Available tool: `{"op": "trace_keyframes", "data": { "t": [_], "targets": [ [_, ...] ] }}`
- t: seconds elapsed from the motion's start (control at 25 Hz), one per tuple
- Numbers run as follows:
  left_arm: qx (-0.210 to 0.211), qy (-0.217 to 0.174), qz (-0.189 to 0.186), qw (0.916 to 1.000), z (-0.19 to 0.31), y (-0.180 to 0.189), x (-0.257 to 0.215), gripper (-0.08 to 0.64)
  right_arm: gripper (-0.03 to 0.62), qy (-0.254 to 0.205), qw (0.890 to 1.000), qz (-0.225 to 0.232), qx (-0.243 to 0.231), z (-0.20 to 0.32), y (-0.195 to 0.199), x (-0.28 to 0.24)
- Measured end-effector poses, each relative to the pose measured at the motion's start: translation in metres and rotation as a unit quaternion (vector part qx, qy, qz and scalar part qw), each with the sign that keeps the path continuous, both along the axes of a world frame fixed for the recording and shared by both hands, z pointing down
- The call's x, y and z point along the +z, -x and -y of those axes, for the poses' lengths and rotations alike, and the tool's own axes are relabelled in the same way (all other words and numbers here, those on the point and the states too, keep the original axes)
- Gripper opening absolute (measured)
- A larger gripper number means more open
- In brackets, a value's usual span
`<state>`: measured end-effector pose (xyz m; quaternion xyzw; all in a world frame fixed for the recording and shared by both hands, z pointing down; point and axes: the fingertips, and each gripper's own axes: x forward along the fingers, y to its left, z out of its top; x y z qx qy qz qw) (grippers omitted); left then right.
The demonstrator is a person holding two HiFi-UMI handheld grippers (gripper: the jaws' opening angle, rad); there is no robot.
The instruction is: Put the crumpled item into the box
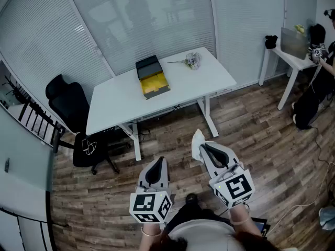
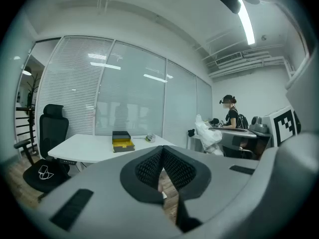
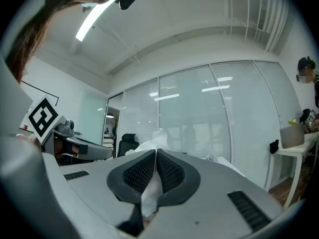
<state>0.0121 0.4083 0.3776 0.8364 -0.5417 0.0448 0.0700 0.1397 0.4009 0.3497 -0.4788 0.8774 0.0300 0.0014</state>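
Right gripper (image 1: 205, 151), lower centre: jaws clamped on white crumpled item (image 1: 197, 141). Left gripper (image 1: 156, 166): jaws pressed together. Black box (image 1: 152, 77), yellow inside, on white counter (image 1: 214, 77), upper centre, well apart from item.

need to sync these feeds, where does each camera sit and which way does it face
Head view: on the head, facing steeply down at table and box; left gripper and right gripper show.
Left gripper view: on the left gripper, facing the table; its shut jaws show.
Right gripper view: on the right gripper, facing the glass wall; jaws shut on the crumpled item.
Shared: head and left gripper views both show the box.
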Motion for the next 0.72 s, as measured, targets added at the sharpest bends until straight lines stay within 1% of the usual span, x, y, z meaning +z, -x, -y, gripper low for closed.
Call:
{"op": "trace_keyframes", "data": {
  "t": [0.12,0.24,0.72],
  "targets": [
    [0.004,0.001,0.002,1.0000,0.009,0.005,0.000,0.015,0.037,-0.004,1.000,0.018,0.001,0.008,0.005,-0.005],
    [0.008,0.002,0.001,1.0000,0.023,0.012,0.001,0.015,0.037,-0.004,1.000,0.023,0.004,0.021,0.013,-0.008],
    [0.019,-0.016,-0.014,0.9996,0.085,0.044,-0.004,0.015,0.037,0.000,1.000,0.013,0.005,0.082,0.055,-0.005]
  ]
}}
